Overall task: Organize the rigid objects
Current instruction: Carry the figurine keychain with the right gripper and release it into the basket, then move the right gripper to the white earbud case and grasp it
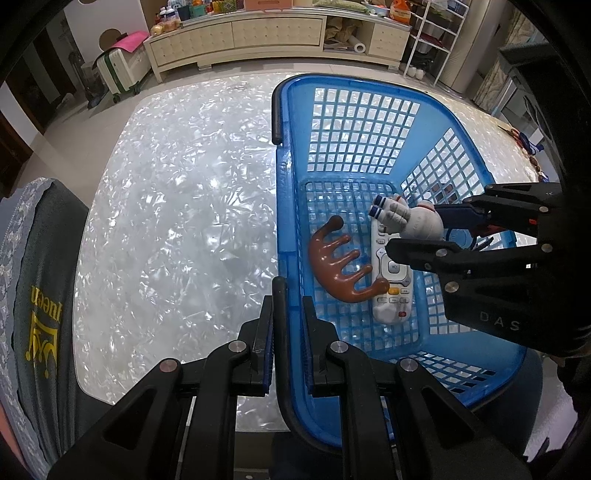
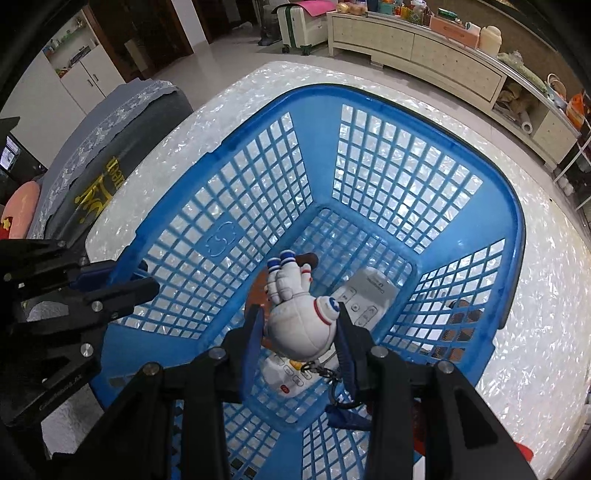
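Left tool [image 1: 287, 325] clamped narrow on the blue basket [image 2: 513, 206] rim, near table [image 1: 166, 206] edge. Right tool [image 2: 299, 328] grips the astronaut figure [image 2: 299, 328] above the basket floor, over the remote [image 1: 391, 273] and brown comb [image 1: 340, 266].

Pearly table [image 1: 177, 206], grey chair cover [image 1: 40, 280], cream sideboard [image 1: 273, 35], suitcase [image 1: 120, 68].

"D A S" stood in pale letters on the black body of the right gripper [image 1: 417, 236]. Gold lettering ending in "ueen", turned sideways beside a gold crown emblem, ran across the dark chair cover [image 1: 40, 302]. Button markings on the white remote [image 1: 391, 280] were too small to read.
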Motion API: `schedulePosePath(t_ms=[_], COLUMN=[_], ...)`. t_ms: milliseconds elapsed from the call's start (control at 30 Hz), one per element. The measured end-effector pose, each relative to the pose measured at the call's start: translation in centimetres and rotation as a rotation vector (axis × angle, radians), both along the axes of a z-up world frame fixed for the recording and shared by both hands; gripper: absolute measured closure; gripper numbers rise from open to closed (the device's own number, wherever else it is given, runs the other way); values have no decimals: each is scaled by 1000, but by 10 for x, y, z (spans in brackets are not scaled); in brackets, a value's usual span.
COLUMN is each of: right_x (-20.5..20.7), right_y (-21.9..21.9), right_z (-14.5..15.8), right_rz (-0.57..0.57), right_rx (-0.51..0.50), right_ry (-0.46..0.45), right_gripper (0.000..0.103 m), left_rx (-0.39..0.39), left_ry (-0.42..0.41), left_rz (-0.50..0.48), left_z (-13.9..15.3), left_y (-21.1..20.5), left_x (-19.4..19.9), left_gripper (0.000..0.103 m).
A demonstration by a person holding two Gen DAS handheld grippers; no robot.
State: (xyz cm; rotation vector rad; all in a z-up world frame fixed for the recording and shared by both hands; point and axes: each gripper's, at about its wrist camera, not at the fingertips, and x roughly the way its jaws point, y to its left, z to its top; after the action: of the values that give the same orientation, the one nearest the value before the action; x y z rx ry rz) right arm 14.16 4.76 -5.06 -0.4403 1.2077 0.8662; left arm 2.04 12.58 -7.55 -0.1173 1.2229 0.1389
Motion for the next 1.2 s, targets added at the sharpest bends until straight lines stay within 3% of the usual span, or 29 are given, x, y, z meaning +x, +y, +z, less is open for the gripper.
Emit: schedulePosePath(t_ms=[200, 300, 367, 400, 433, 833, 1000, 1200], right_x=[1, 1, -7, -9, -10, -2, 4, 16], right_y=[-1, 0, 3, 3, 2, -39, -63, -106], right_z=[3, 8, 15, 18, 21, 51, 75, 79], right_rz=[-3, 8, 19, 14, 10, -15, -58, -135], right_rx=[12, 47, 32, 18, 12, 55, 67, 53], right_ry=[14, 35, -34, -78, -108, -108, -126, -109], right_gripper=[63, 42, 9, 5, 4, 4, 1, 1], left_rx=[-1, -4, -2, -2, -5, -4, 3, 5], left_ry=[0, -1, 0, 0, -1, -3, -3, -1], left_rz=[0, -1, -2, -2, -1, 5, 10, 14], left_z=[0, 0, 0, 0, -1, -1, -1, 0], left_y=[0, 0, -1, 0, 0, 1, 0, 0], left_x=[0, 0, 0, 0, 0, -3, -3, -3], left_gripper=[89, 89, 89, 89, 89, 89, 89, 89])
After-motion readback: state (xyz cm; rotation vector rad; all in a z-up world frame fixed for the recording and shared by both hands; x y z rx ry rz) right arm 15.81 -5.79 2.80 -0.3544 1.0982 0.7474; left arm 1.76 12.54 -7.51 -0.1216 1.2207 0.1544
